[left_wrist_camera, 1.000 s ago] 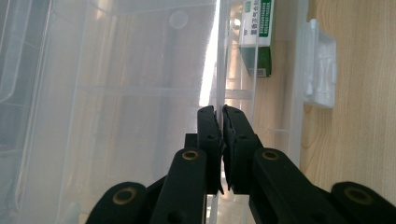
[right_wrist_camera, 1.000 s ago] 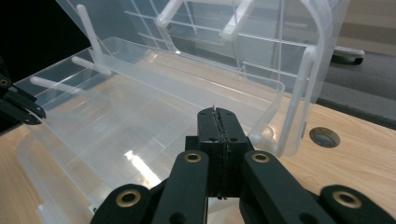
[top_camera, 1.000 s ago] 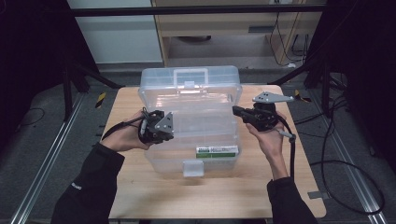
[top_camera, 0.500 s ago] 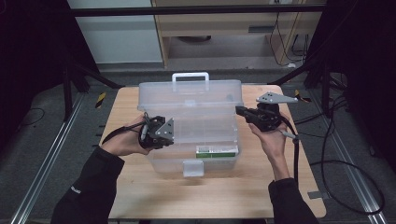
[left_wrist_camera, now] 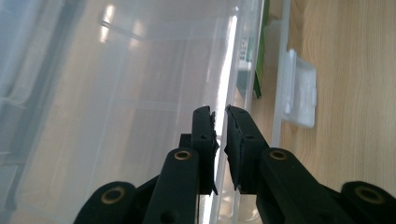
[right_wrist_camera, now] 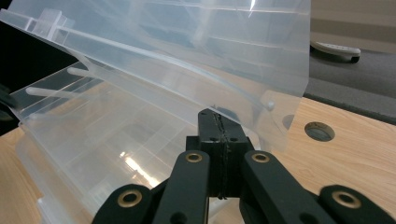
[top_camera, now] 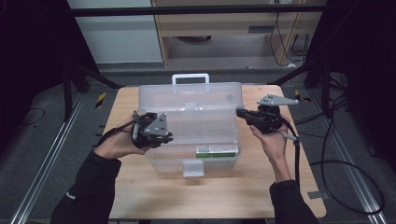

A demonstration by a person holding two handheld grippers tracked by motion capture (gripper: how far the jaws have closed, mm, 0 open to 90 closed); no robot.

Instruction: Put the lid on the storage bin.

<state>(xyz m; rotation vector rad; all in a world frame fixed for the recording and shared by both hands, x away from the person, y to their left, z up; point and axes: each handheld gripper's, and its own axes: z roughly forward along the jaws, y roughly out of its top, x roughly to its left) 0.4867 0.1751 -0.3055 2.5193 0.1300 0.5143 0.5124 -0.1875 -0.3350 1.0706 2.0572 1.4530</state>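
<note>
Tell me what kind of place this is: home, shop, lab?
Probably a lab recording station: a small wooden table on grey carpet, framed by metal rails and black stands, with loose cables trailing on the floor. A clear plastic organizer box sits on it.

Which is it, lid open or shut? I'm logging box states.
Partly open: the clear lid slants up off the box in the right gripper view.

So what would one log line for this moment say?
box: lid raised | left tool: at front edge, opening | right tool: shut, under lid
</note>
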